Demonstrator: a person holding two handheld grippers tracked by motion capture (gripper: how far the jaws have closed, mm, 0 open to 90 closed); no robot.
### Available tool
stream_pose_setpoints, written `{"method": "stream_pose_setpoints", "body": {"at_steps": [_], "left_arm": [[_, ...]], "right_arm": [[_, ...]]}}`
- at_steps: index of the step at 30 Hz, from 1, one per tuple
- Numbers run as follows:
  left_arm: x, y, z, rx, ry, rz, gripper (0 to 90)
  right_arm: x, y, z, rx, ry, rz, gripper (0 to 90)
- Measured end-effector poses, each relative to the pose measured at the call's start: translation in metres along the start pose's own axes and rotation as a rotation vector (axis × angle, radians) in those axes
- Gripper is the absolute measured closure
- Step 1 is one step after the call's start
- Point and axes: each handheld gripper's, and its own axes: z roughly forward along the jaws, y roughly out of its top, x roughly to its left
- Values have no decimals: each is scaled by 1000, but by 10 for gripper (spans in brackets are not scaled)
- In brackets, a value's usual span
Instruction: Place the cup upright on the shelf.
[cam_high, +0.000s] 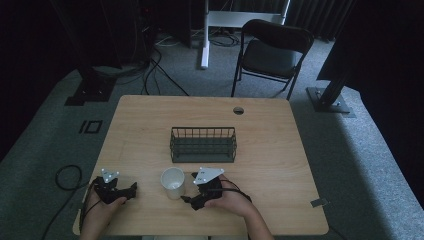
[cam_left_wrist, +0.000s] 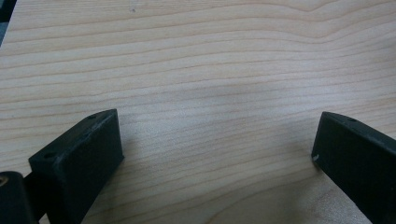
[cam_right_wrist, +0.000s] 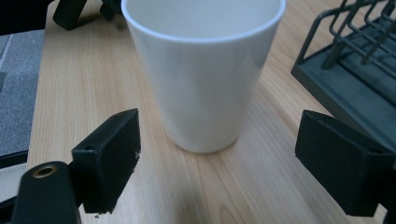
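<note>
Jaws on both grippers stood spread apart with nothing between them. From the high view, the left gripper (cam_high: 131, 190) rested near the front left corner of the wooden table (cam_high: 270, 150), held by the person's left hand (cam_high: 102, 207), its tips pointing toward the middle. The right gripper (cam_high: 192, 187) lay just right of a white cup (cam_high: 172, 182), held by the right hand (cam_high: 234, 201), and its jaws faced the cup from the side without touching it. The cup stood upright, between the two grippers and just in front of a dark wire basket (cam_high: 203, 144) at the table's centre. A black folding chair (cam_high: 272, 52) stood on the floor beyond the far edge.

Through the left gripper view, the left gripper (cam_left_wrist: 217, 140) was released over bare wood grain.

Through the right gripper view, the right gripper (cam_right_wrist: 217, 154) was released too; the cup (cam_right_wrist: 203, 74) stood upright ahead of the gap, centred between the two black jaws but beyond their tips. The basket (cam_right_wrist: 348, 70) sat at the right, beside the cup.
</note>
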Motion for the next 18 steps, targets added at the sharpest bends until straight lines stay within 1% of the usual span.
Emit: {"method": "stream_pose_setpoints", "body": {"at_steps": [8,9,14,18], "left_arm": [[0,0,0,0,0,0,20],[0,0,0,0,0,0,20],[0,0,0,0,0,0,20],[0,0,0,0,0,0,20]], "right_arm": [[4,9,7,-26,10,-1,139],[4,10,9,-30,8,-10,140],[6,15,13,-43,6,-24,140],[7,20,15,-63,3,-25,140]]}}
